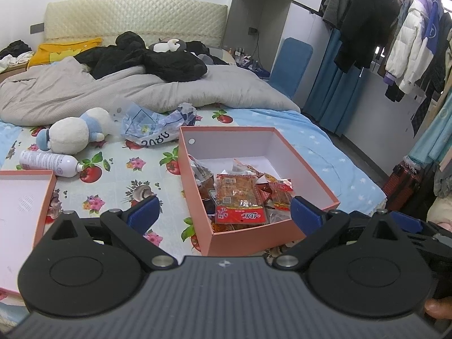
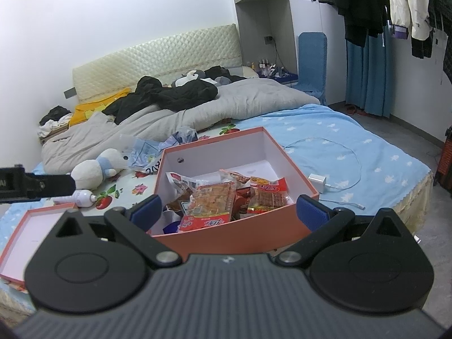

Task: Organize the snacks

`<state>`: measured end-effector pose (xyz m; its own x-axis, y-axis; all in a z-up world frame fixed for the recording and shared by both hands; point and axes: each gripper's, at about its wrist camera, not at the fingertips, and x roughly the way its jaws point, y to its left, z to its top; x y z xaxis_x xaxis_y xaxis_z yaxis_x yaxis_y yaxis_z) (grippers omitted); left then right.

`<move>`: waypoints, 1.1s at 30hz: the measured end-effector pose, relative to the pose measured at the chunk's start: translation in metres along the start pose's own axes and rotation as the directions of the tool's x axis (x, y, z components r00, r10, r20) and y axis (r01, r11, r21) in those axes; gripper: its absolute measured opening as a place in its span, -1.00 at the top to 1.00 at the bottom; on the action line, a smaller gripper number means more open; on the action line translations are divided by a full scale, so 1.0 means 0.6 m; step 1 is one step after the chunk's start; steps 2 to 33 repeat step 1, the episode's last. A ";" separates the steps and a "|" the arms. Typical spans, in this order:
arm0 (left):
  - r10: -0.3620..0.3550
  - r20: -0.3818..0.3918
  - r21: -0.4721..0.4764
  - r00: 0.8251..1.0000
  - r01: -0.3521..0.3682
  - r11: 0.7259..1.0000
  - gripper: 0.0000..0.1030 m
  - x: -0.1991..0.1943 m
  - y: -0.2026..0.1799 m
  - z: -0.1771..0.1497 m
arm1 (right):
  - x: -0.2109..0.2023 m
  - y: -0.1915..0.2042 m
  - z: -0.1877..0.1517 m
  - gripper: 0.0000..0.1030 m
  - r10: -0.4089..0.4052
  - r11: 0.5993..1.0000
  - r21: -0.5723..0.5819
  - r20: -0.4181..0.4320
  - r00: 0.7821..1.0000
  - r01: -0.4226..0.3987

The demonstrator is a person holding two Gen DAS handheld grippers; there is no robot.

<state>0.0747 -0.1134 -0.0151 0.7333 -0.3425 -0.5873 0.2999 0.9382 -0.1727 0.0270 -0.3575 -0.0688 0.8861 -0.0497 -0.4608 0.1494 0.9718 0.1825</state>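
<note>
A box (image 1: 310, 175) sat on the bed (image 1: 325, 141), with snack packets (image 1: 240, 197) piled in its near part. Its lid (image 1: 25, 197) lay to the left, well apart. Behind the lid lay a bottle (image 1: 48, 163), then a plush toy (image 1: 73, 135). A crumpled bag (image 1: 152, 124) lay just behind the box. A charger (image 2: 317, 181) lay right of the box.

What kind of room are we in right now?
A bedroom, most likely. There's a bed with a padded headboard and a rumpled grey duvet, and coats hang on an open clothes rail along the side. The pink box of snacks sits on the bedspread, not on a table.
</note>
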 end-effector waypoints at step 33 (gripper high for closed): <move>-0.002 -0.001 -0.003 1.000 0.002 1.000 -0.95 0.001 0.002 0.000 | 0.000 0.000 0.001 -1.00 -0.001 1.000 -0.001 0.002 1.000 0.001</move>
